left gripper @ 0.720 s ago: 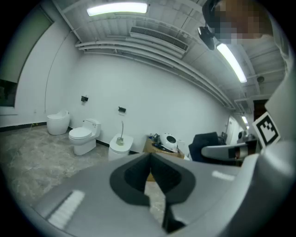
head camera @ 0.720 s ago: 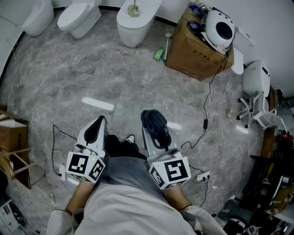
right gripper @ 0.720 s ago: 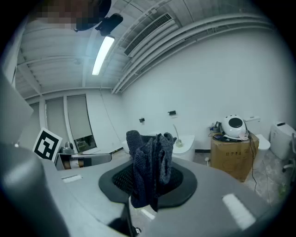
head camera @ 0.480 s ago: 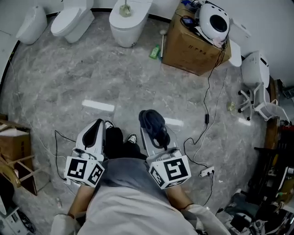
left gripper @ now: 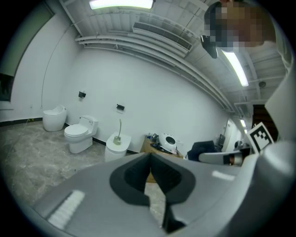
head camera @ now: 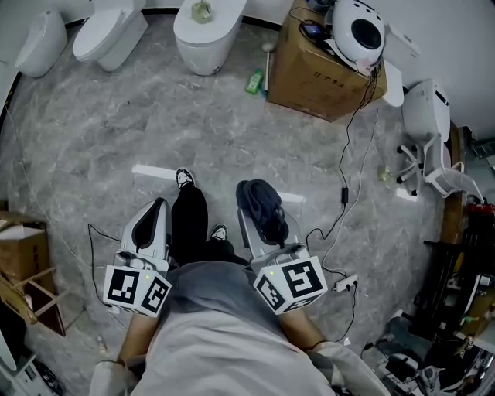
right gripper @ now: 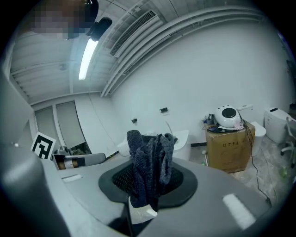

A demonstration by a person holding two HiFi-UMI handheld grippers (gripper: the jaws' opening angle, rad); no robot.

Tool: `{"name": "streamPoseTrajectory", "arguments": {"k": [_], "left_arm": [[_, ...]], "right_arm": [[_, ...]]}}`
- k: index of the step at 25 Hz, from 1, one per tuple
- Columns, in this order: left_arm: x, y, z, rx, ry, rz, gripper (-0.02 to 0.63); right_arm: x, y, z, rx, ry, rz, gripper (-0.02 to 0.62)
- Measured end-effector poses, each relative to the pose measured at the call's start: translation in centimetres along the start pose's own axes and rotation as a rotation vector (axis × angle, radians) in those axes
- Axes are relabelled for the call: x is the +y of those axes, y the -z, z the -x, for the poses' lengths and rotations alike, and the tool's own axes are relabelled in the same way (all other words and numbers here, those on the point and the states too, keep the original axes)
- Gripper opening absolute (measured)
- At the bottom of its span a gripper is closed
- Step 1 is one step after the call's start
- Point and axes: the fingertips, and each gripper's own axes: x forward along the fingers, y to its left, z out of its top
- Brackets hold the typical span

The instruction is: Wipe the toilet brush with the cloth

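A toilet brush (head camera: 203,10) stands upright on the closed white toilet (head camera: 203,35) at the top of the head view; the left gripper view shows the brush (left gripper: 119,131) far ahead on that toilet (left gripper: 115,146). My right gripper (head camera: 254,192) is shut on a dark blue cloth (head camera: 264,209), and the bunched cloth (right gripper: 150,162) stands up between its jaws. My left gripper (head camera: 158,204) is shut with nothing in it, its pads pressed together (left gripper: 150,159). Both grippers are held low near the person's waist, far from the brush.
A cardboard box (head camera: 313,66) with a round white device (head camera: 358,31) on top stands right of the toilet. A green bottle (head camera: 254,81) lies beside it. Two more toilets (head camera: 108,35) stand at the left. Cables (head camera: 344,193) cross the marble floor. The person's leg (head camera: 188,216) steps between the grippers.
The person has walked forward toward the toilet, with a leg now stretched out ahead. Both grippers moved along with the body and kept their states.
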Motion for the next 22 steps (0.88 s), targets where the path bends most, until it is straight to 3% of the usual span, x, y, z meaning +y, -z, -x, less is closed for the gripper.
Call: {"name": "streamPoseTrajectory", "arguments": {"k": [9, 22], "left_arm": [[4.2, -4.6, -8.5, -0.01, 0.032, 0.012, 0.0], [15.5, -11.9, -18.6, 0.007, 0.03, 0.051, 0.0]], "right_arm": [[-2.3, -4.0, -8.5, 0.038, 0.019, -0.002, 0.089], [-0.8, -9.9, -24.8, 0.105, -0.052, -0.02, 0.089]]}}
